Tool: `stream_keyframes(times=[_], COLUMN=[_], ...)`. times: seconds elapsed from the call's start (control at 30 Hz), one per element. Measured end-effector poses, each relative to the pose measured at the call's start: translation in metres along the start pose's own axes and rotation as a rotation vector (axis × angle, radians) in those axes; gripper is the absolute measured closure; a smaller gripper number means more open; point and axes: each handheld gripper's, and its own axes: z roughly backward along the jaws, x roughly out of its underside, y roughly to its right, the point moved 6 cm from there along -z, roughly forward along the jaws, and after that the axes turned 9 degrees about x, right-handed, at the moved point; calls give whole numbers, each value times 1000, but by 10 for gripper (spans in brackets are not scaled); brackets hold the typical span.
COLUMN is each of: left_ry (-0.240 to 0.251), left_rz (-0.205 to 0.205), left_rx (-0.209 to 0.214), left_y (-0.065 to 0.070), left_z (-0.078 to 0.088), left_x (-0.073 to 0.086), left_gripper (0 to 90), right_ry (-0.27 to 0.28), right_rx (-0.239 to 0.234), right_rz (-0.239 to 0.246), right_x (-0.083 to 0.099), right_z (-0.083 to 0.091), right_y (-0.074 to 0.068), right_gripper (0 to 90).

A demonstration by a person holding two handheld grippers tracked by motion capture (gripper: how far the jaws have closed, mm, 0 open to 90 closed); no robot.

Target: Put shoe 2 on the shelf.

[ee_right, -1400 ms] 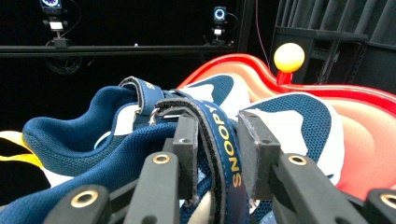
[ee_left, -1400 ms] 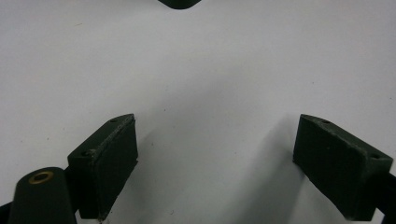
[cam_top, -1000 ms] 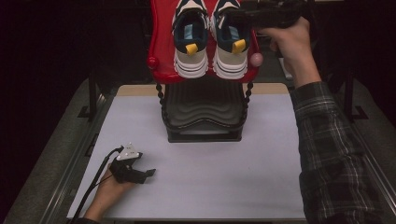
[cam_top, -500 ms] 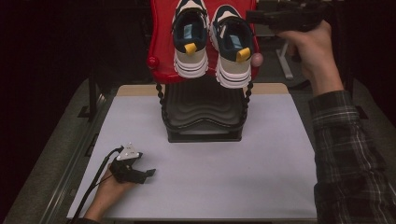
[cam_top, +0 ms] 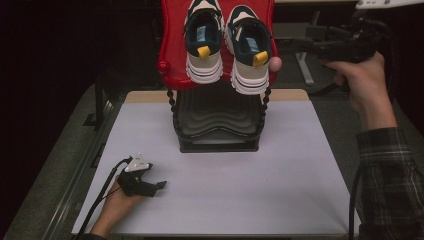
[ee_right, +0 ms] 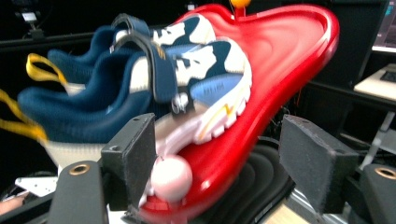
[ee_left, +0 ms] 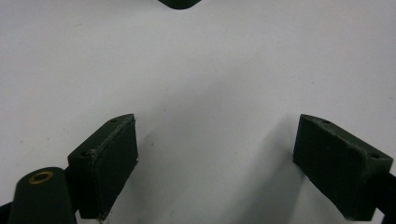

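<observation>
A white table (cam_top: pixel 300 200) carried a black ribbed stand (cam_top: pixel 217 125) at its far middle, and a glossy red tray (cam_top: pixel 172 45) sat tilted on top of the stand. Two navy, white and blue sneakers (cam_top: pixel 227 42) lay side by side on the tray, heels with yellow pull loops toward the person. A pale pink knob (cam_top: pixel 275 63) stuck out at the tray's right edge and a red one (cam_top: pixel 162 66) at its left.

The right gripper (cam_top: pixel 307 45) was held in the air just right of the tray, level with the sneakers; its jaws had just been opening and stood well apart, gripping nothing. The left gripper (cam_top: pixel 160 185) rested on the table's near left, jaws wide and empty.
</observation>
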Motion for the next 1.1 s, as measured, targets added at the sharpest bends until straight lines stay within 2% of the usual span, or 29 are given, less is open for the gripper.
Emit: stream_keyframes(times=[0.17, 0.23, 0.63, 0.87, 0.9, 0.93, 1.1], left_ry=[0, -2, 3, 3, 3, 3, 4], left_rz=[0, 0, 1, 1, 1, 1, 1], left_rx=[0, 1, 0, -1, -1, -1, -2], left_y=[0, 0, 0, 0, 0, 0, 0], left_z=[0, 0, 0, 0, 0, 0, 0], left_x=[0, 0, 0, 0, 0, 0, 0], left_gripper=[129, 130, 129, 130, 130, 130, 130], right_ry=[-15, -20, -44, -77, -77, -87, -112], right_rx=[7, -3, -25, -30, -30, -27, -25], right_rz=[2, -6, -32, -47, -47, -49, -61], right_x=[18, 32, 84, 119, 119, 130, 153], right_z=[6, 7, 7, 7, 7, 7, 7], right_y=[1, 0, -4, -6, -6, -6, -7], right_gripper=[269, 268, 261, 257, 257, 257, 257])
